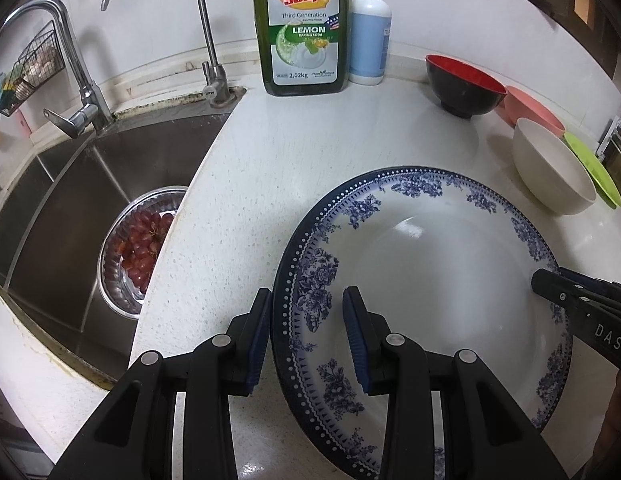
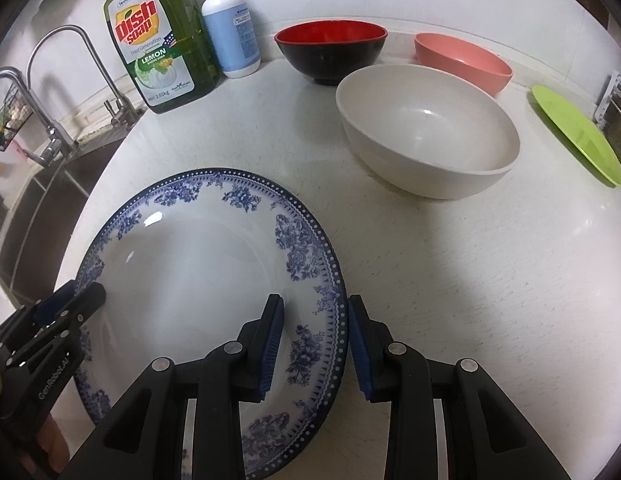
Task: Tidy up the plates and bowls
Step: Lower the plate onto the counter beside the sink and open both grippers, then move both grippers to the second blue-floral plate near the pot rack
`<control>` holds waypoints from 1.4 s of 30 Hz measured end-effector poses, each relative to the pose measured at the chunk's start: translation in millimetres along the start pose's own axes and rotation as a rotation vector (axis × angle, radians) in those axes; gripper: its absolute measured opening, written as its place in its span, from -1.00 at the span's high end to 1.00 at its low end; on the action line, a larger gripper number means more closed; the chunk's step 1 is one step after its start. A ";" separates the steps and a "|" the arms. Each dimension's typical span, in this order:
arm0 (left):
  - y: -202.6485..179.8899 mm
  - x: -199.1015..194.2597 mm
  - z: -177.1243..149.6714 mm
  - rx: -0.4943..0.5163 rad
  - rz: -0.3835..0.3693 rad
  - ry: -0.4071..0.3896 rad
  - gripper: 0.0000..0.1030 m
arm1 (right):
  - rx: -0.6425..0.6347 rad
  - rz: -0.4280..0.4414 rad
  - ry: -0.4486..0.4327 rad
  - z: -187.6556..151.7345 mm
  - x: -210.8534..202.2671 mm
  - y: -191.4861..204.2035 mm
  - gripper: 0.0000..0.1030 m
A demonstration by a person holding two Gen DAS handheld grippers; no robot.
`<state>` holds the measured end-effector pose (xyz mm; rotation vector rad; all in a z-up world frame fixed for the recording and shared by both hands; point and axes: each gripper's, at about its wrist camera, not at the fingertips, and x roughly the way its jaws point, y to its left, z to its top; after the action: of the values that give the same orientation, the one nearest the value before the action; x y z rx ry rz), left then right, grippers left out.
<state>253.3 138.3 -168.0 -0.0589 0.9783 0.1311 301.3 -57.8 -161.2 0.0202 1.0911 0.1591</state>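
Observation:
A large white plate with a blue floral rim [image 1: 430,272] [image 2: 182,280] lies on the pale counter. My left gripper [image 1: 306,300] is open, its fingers either side of the plate's left rim. My right gripper [image 2: 314,308] is open too and straddles the right rim; its tip [image 1: 550,284] shows in the left wrist view. The left gripper's tip [image 2: 82,300] shows at the plate's left in the right wrist view. Behind the plate stand a cream bowl [image 2: 426,132] [image 1: 550,168], a black bowl with red inside [image 2: 330,50] [image 1: 462,84], a pink bowl [image 2: 462,60] [image 1: 530,108] and a flat green plate [image 2: 578,136] [image 1: 594,172].
A steel sink [image 1: 70,200] lies left of the counter, with a metal bowl of red grapes [image 1: 138,248] in it and two faucets [image 1: 70,92] behind. A green dish soap bottle [image 1: 302,28] and a white pump bottle [image 1: 368,28] stand against the back wall.

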 end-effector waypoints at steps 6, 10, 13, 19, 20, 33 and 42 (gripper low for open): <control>0.7 1.4 0.1 -0.003 -0.006 0.008 0.30 | -0.001 -0.007 -0.001 0.4 0.6 1.3 0.33; 0.7 2.1 0.3 0.005 -0.011 0.010 0.29 | 0.000 -0.007 -0.001 0.1 0.8 0.9 0.33; 0.6 -0.1 1.0 0.014 -0.007 -0.002 0.18 | 0.004 -0.004 -0.005 -0.6 -0.2 0.2 0.30; 1.7 -18.0 4.4 0.016 0.014 -0.068 -0.34 | 0.010 -0.003 -0.066 -3.0 -16.3 -0.8 0.05; 0.7 -22.6 5.6 0.025 0.024 -0.080 -0.43 | 0.012 0.002 -0.076 -3.7 -19.8 -1.4 0.01; -21.6 -74.0 8.7 0.109 0.028 -0.241 -0.74 | 0.083 -0.002 -0.194 -22.3 -69.3 -25.9 -0.13; -59.0 -101.1 11.6 0.176 -0.045 -0.242 -0.74 | 0.154 -0.033 -0.273 -38.7 -109.1 -55.8 -0.13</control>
<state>215.2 72.7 -78.2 0.0953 0.7431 0.0096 224.4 -130.5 -88.2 0.1581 0.8290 0.0401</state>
